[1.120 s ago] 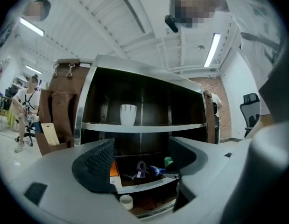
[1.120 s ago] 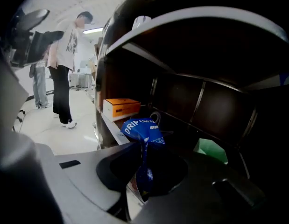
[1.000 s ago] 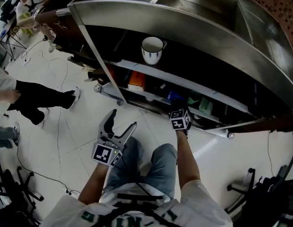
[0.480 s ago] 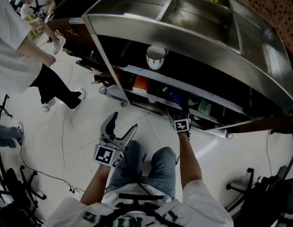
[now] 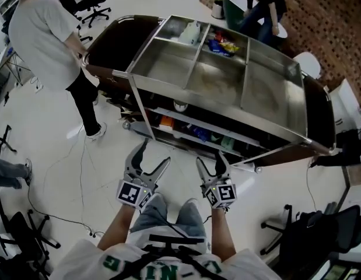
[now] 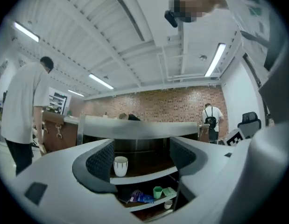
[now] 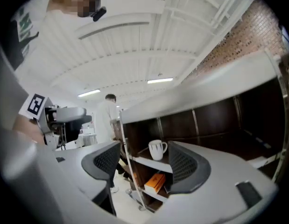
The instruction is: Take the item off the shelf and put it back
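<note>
White floor surrounds a steel cart (image 5: 168,69); on its dark upper shelf (image 7: 150,163), at twelve o'clock from both tools, stands the white mug (image 5: 181,105). It looks glazed, rigid, slippery and breakable, so pinch its handle or rim. The left tool (image 5: 155,151) and right tool (image 5: 209,158) gape empty.

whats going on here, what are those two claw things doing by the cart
A person holds a gripper in each hand, facing a steel cart. The left gripper and right gripper both have open, empty jaws, short of the cart. A white mug sits on its upper shelf, untouched. Another person stands beside the cart.
</note>
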A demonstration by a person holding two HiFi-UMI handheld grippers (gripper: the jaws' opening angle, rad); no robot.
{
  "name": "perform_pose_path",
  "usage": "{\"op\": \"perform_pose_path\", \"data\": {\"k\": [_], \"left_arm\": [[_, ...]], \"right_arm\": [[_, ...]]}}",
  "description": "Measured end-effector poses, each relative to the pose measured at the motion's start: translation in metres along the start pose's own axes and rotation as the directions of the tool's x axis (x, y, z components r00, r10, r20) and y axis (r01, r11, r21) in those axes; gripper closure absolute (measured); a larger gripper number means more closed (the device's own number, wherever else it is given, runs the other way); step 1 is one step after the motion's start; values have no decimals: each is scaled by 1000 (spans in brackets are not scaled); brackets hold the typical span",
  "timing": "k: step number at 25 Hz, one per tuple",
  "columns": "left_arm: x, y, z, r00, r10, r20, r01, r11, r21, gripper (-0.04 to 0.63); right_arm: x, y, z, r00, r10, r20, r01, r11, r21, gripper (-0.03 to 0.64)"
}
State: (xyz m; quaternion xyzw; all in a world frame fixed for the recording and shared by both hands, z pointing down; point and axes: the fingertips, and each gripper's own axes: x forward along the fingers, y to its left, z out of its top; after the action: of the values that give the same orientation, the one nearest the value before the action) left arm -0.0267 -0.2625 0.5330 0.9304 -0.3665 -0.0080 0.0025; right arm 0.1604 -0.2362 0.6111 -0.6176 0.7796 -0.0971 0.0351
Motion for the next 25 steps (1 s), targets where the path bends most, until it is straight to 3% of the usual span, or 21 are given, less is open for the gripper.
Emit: {"op": "perform_pose_path", "data": {"k": [5,8,11,16,25], "left_arm": [[-3,-20,75,998,-42,54,40,999,33,232],[-7,-30,98,996,-50,71,47,998,42,232],[-12,-36,112,994,-51,92,47,998,49,230],[-4,-40,131,990,-57,130,48,996,69,224],[5,-49,150,983,-66,171,50,994,98,213]], "right_arm": [[-55,19,120,982,-85,169,93,995,-42,235],[-77,21,164,967,-95,235,105,994,-30,112],[-94,28,197,957,-80,278,104,992,-73,104],[-106,24,229,943,-104,315,161,974,-160,111],[-103,17,248,935,-126,331,197,961,-192,114]]}}
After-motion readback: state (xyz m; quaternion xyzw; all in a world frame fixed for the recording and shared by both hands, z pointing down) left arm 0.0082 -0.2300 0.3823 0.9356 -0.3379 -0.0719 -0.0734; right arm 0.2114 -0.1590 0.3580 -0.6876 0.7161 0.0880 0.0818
